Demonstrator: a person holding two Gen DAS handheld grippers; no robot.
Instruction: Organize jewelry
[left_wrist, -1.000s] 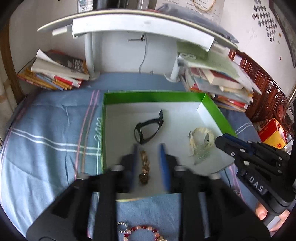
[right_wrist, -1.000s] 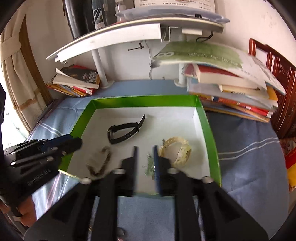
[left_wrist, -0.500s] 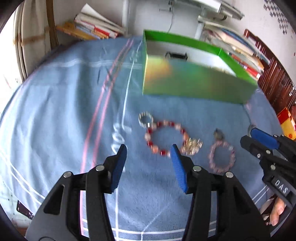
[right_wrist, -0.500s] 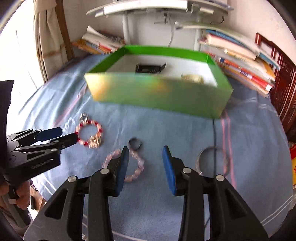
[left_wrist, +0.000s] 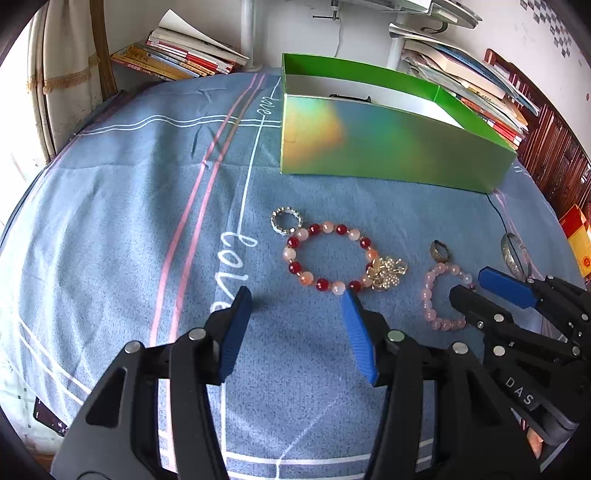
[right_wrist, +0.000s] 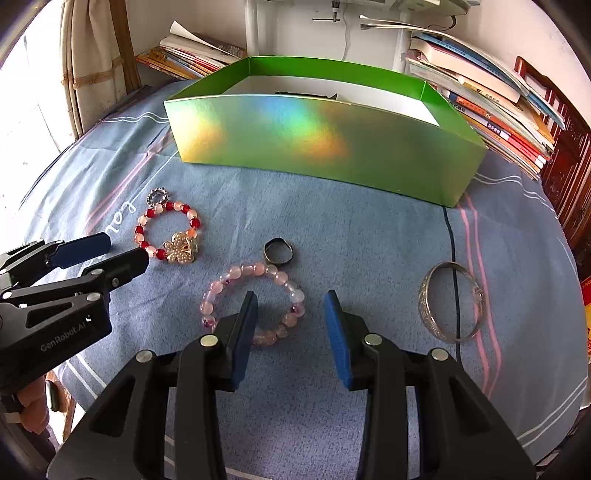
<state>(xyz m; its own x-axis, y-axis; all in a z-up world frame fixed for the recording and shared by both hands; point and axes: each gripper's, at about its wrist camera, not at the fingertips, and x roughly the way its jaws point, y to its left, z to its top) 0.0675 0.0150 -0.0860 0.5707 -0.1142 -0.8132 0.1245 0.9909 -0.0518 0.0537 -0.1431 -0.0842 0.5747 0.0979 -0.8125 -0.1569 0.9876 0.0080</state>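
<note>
Where cloth (right_wrist: 369, 236) spreads, two bead bracelets (right_wrist: 255, 301), two rings (right_wrist: 279, 251), one bangle (right_wrist: 448, 301)

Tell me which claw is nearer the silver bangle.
Right. The right claw hovers just left of the silver bangle, over the pink bracelet; the left claw sits far left.

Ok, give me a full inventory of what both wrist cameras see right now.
Box: 1, green, back of cloth.
Watch strap: 1, black, inside box.
Beaded bracelet: 1, red and peach, gold charm, left.
Sparkly ring: 1, silver, touching it.
Pink bracelet: 1, centre.
Dark ring: 1, behind it.
Bangle: 1, silver, right.
Book stacks: 2, back corners.
Cloth: 1, blue.
Left gripper: open, empty.
Right gripper: open, over pink bracelet.
</note>
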